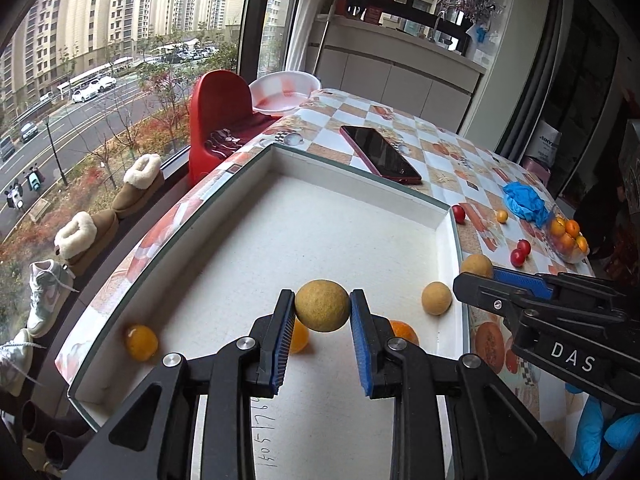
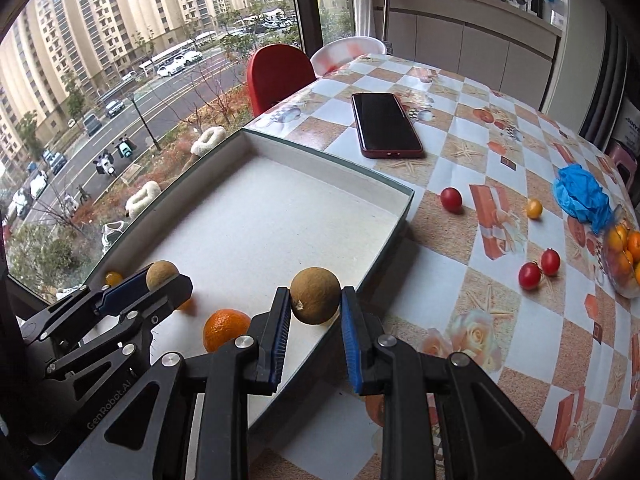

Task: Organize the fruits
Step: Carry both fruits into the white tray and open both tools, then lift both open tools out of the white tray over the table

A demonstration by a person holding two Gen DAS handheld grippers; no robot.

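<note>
My left gripper [image 1: 322, 309] is shut on a tan round fruit [image 1: 322, 305] above the white tray [image 1: 360, 168]. My right gripper [image 2: 316, 304] is shut on a second tan fruit [image 2: 315, 301] over the tray's right rim [image 2: 384, 268]. Each gripper shows in the other's view: the right gripper [image 1: 474, 278] at the right, the left gripper [image 2: 168, 282] at the left. In the tray lie another tan fruit [image 1: 437, 298], an orange [image 2: 226, 328] and small yellow-orange fruits [image 1: 141, 342]. Red cherry tomatoes [image 2: 451, 199] [image 2: 529, 275] and a yellow one [image 2: 533, 208] lie on the tablecloth.
A dark phone [image 2: 386, 125] lies beyond the tray. A crumpled blue glove [image 2: 580, 196] and a clear bowl of oranges [image 2: 622, 256] sit at the table's right side. A red chair [image 1: 218, 112] and a white basin [image 1: 284, 92] stand by the window.
</note>
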